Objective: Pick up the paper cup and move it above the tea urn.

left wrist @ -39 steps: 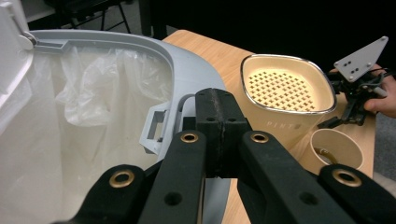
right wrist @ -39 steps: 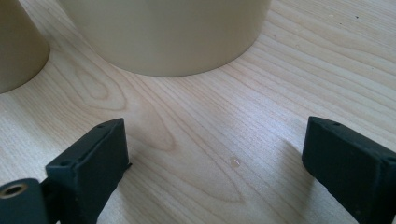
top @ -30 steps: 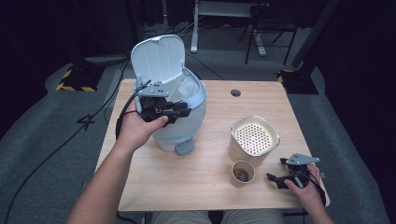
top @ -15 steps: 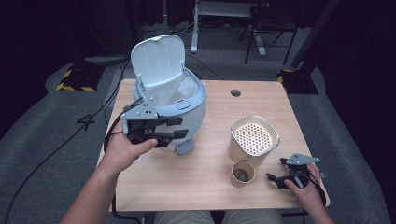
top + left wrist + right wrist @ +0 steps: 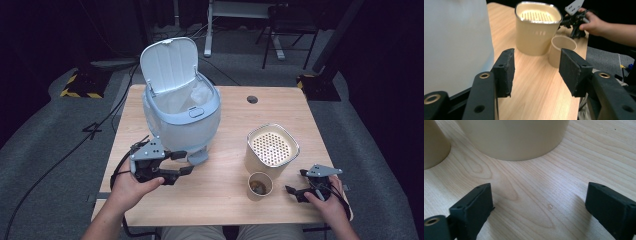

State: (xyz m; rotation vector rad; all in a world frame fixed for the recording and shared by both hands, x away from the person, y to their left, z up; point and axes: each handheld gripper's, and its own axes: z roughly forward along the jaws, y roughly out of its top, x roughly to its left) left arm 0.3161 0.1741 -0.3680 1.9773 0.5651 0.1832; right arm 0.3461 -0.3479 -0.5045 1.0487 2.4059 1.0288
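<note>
A pale blue bin (image 5: 182, 117) stands on the wooden table (image 5: 225, 200) with its lid (image 5: 167, 62) tipped up and a white liner inside. My left gripper (image 5: 186, 163) is low in front of the bin, near its base. It is open, the jaws have just been opening, and nothing is between them (image 5: 536, 65). A beige container with a perforated top (image 5: 271, 150) (image 5: 537, 30) stands at the right, a paper cup (image 5: 260, 186) (image 5: 561, 48) just in front of it. My right gripper (image 5: 295, 181) (image 5: 539, 195) rests open to the right of the cup. Its jaws have just closed a little and hold nothing.
A round cable hole (image 5: 252, 99) lies at the table's far side. Both hands sit close to the table's near edge (image 5: 215, 221). Chair and desk legs stand on the dark floor beyond the table. A cable trails off the left side of the table to the floor.
My left gripper has come down from the bin's front rim to the table in front of the bin, nearer the person, and its jaws have opened. The right hand has stayed put.
</note>
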